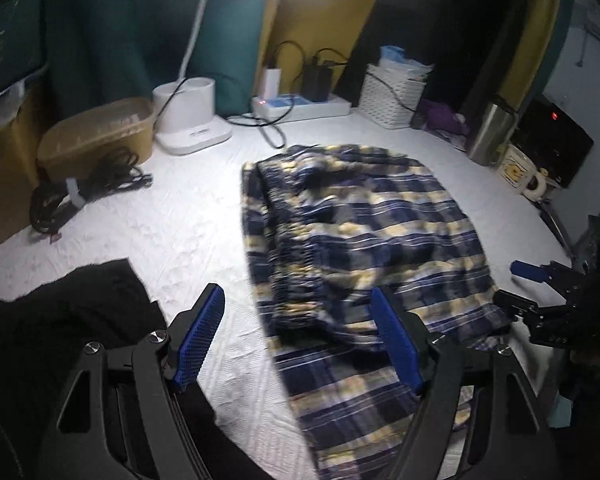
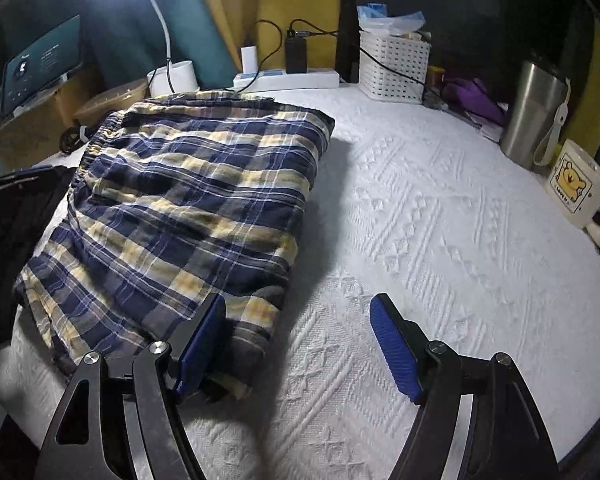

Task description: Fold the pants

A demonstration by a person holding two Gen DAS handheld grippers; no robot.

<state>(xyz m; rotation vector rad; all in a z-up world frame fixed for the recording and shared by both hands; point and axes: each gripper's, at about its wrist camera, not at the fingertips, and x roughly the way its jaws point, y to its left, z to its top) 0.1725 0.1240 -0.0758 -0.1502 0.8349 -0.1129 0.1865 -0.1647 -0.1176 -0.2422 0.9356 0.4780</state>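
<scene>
Already the plaid pants (image 2: 188,208) lie folded into a compact, roughly rectangular bundle on the white textured cloth (image 2: 440,240) covering the table, toward its left half as my right camera sees it. The elastic waistband shows along the bundle's far left edge, and several layers are stacked at the near corner, so I judge the main folds done. In the left view the fabric is blurred and a looser layer trails toward me, so I cannot tell whether that near end is fully tucked; a last tidy or a final fold may remain.

My right gripper (image 2: 300,344) is spread wide, gripping nothing; its left finger sits against the near corner of the bundle, the other over bare cloth. My left gripper (image 1: 300,340) is also wide apart and empty, its right finger over the plaid, its left over the cloth beside a dark garment (image 1: 72,320). A mug (image 2: 578,190) and steel tumbler (image 2: 534,112) stand well apart from the pants.
</scene>
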